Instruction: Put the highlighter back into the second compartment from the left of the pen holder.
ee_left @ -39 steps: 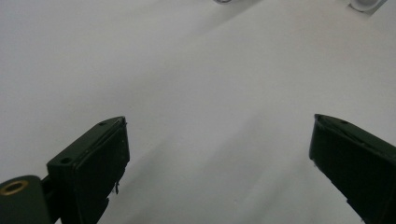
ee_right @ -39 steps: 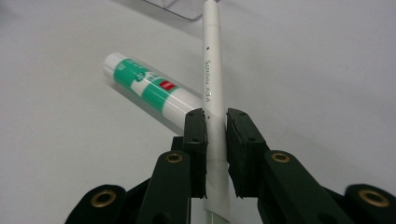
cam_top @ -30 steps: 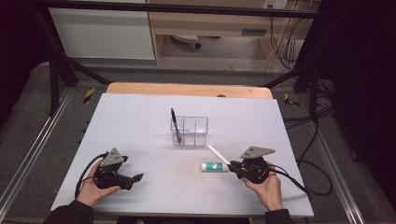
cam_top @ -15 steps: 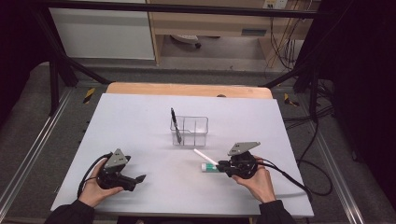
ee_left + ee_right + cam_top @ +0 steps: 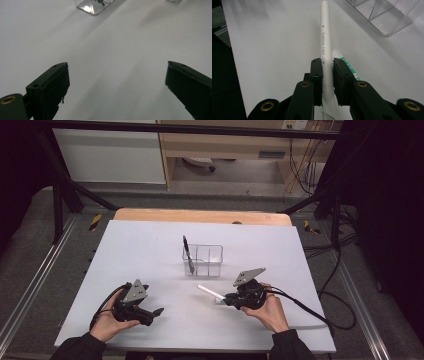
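Two grippers sit at the near end of the white table [image 5: 150, 250], and everything here is placed against the clear plastic organizer [image 5: 204, 261] that stands near the table's middle. Left of the organizer and nearer the person, the left gripper [image 5: 150, 314] is held low over bare table in the person's left hand [image 5: 107, 325]; in the left gripper view its two black jaws stand wide apart with nothing between them, only white surface, and a corner of the organizer shows far off at the top. Inside the organizer's left compartment a black pen [image 5: 186, 249] leans upright, its top sticking out above the rim. Right of the organizer and a little nearer the person, the right gripper [image 5: 226, 299] rests in the person's right hand [image 5: 267, 312], and its jaws are clamped on a white pen [image 5: 210, 293] that points from the jaws toward the left gripper's side, lifted off the table as far as the shadow suggests. In the right gripper view the white pen [image 5: 325, 42] runs straight out between the two pads, which press on its lower barrel, and its printed lettering faces up. Just beside the gripped pen, on the table under the right jaw, lies a small white and green object [image 5: 344, 66], probably a tube or marker, though too little of it shows to tell.
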The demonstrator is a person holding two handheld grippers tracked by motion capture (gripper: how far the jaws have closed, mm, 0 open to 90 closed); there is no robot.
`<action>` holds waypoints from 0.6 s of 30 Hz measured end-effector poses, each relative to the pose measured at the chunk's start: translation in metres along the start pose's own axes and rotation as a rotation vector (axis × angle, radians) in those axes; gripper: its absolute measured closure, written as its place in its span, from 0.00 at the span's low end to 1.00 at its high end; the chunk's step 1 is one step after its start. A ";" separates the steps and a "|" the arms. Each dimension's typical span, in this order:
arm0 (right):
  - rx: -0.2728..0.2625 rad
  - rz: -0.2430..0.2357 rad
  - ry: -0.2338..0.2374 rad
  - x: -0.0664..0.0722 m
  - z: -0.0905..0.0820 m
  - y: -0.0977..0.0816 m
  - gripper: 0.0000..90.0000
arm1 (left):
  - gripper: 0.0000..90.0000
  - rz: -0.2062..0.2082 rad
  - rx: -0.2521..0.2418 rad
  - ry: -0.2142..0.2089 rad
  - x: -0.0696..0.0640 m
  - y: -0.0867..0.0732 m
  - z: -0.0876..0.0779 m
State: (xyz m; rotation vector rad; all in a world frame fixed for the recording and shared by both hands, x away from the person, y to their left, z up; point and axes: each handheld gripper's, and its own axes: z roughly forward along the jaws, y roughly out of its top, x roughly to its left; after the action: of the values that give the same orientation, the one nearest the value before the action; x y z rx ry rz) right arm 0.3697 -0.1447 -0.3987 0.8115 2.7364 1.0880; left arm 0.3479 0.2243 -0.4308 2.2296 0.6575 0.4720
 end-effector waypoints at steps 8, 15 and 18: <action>0.030 -0.013 0.025 0.004 0.001 0.008 0.88 | 0.07 0.116 -0.005 0.017 -0.010 0.014 0.005; 0.046 -0.027 0.041 0.009 0.001 0.016 0.88 | 0.07 0.224 0.008 0.025 -0.020 0.025 0.011; 0.064 -0.028 0.044 0.010 0.001 0.019 0.88 | 0.07 0.270 0.009 0.021 -0.025 0.029 0.014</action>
State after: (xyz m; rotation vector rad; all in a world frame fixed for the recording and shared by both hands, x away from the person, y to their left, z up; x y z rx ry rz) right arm 0.3699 -0.1268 -0.3858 0.7633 2.8230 1.0305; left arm 0.3442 0.1849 -0.4209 2.3359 0.3697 0.6279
